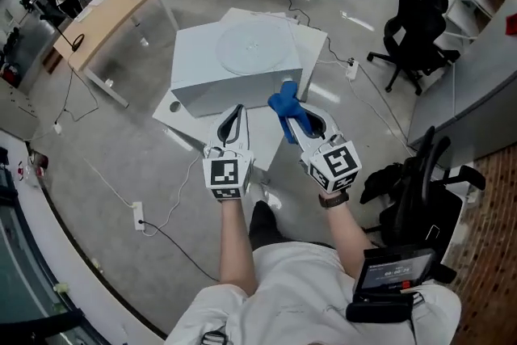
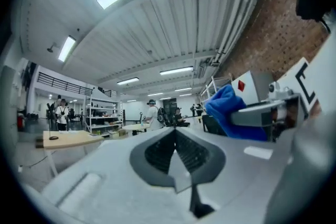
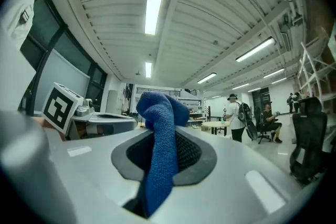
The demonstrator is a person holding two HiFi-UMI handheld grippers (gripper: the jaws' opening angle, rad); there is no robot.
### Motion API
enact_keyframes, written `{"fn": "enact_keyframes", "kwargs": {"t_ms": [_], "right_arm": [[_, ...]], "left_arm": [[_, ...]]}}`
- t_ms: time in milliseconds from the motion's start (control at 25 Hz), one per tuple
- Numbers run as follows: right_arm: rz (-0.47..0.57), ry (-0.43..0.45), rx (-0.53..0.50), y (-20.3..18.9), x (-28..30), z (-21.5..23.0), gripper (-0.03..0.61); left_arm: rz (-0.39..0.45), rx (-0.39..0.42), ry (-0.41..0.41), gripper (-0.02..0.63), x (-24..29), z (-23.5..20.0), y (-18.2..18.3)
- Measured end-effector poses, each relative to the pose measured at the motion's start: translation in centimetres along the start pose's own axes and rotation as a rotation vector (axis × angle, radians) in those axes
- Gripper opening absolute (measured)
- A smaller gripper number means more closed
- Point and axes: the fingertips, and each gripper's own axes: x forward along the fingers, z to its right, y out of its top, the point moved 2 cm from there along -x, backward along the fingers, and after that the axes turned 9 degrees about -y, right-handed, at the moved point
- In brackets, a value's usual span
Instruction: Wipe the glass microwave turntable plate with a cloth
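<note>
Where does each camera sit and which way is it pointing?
Head view: on the person's head, looking steeply down at the glass plate on a white box; both forearms, left gripper and right gripper show.
Left gripper view: rides the left gripper, tilted up toward the ceiling; its shut fingers show.
Right gripper view: rides the right gripper, also tilted upward; its fingers grip the blue cloth.
Shared: both gripper views show the cloth.

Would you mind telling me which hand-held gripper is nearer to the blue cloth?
Right. The right hand-held gripper is shut on the blue cloth; the left hand-held gripper, shut and empty, sits apart beside it.
</note>
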Motion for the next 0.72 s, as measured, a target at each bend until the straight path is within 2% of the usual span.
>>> {"fn": "enact_keyframes", "kwargs": {"t_ms": [160,280,520,600,720], "right_arm": [[-0.096,-0.021,0.005,-3.0,-8.0,-0.9,0.066],[-0.127,-0.007,-0.006,-0.9,-10.1,-1.5,0.066],[0.001,-0.054,-0.006,5.9,-11.8,-2.3,0.066],[0.022,-0.047,-0.004,6.7,-12.2,-3.3,0.066],[0.033,-0.029,-0.001,6.8,-12.3,-5.7,0.066]], "left_arm": [[-0.077,0.013,0.069,-0.001,-4.5,7.0,-0.8],[-0.109,0.040,0.087,-0.002,-6.8,9.0,1.6],[0.002,0.166,0.096,0.000,-11.0,9.4,8.7],[0.034,0.173,0.103,0.002,-12.6,9.3,9.5],[0.035,0.154,0.118,0.002,-14.6,8.2,9.3]]}}
